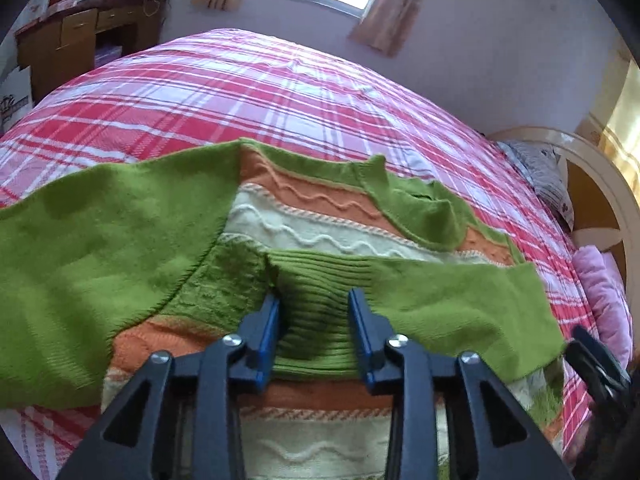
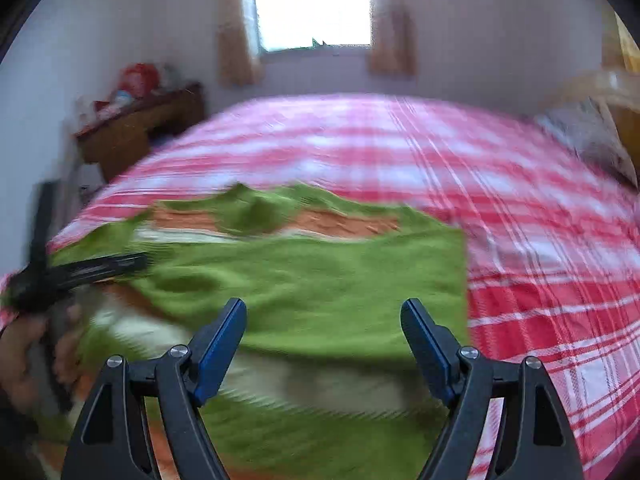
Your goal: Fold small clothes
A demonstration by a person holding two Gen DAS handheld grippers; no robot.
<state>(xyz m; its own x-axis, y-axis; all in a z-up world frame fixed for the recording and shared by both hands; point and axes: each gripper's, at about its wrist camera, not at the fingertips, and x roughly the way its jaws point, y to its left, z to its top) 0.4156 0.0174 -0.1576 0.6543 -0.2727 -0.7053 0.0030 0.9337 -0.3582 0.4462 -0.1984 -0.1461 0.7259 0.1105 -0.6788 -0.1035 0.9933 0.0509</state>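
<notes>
The striped knit sweater (image 1: 304, 216) lies flat on the plaid bedspread (image 1: 248, 92), one green sleeve (image 1: 420, 292) folded across its body so the bundle narrows. Left gripper (image 1: 314, 308) tilts down over the sleeve's ribbed cuff (image 1: 316, 280), jaws partly apart, cuff between the pads, seemingly not pinched. Right gripper (image 2: 324, 320) hangs above the folded sleeve, angled down, jaws wide, holding nothing.

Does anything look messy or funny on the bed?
Nothing is spilled or torn. The sweater is only half folded: one sleeve lies across its front, the other sleeve still sticks out sideways, and the collar is bunched up. It lies on the checked bedspread.
</notes>
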